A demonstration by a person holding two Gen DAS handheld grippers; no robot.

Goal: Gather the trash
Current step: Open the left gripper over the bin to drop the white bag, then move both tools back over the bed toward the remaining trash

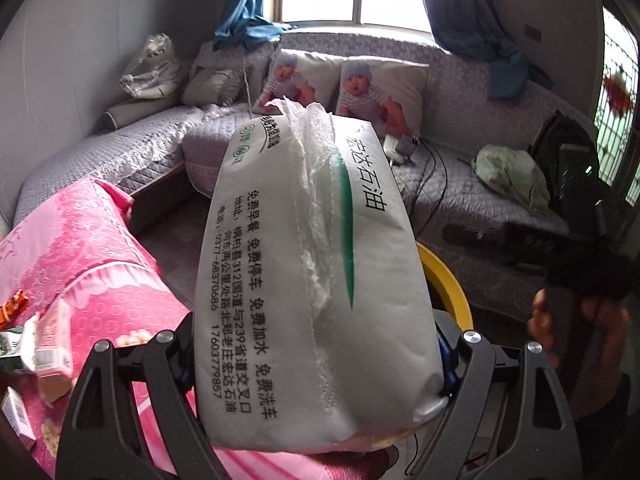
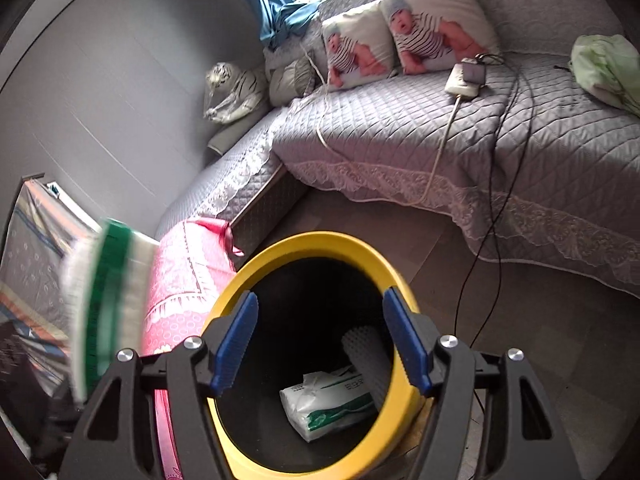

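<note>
Trash in hand is a white tissue pack (image 1: pixel 316 280), pinched across its width by the left gripper (image 1: pixel 320 364), jaws wide to span it, carried toward the yellow-rimmed bin (image 2: pixel 316 360); the right gripper (image 2: pixel 320 340) hangs over the bin mouth, jaws spread and empty; another tissue pack (image 2: pixel 328 404) lies inside; more litter sits on the pink cover (image 1: pixel 100 264).

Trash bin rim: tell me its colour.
Yellow, around a black inside. The trash bin rim shows best in the right wrist view, between the fingers of the open right gripper.
</note>
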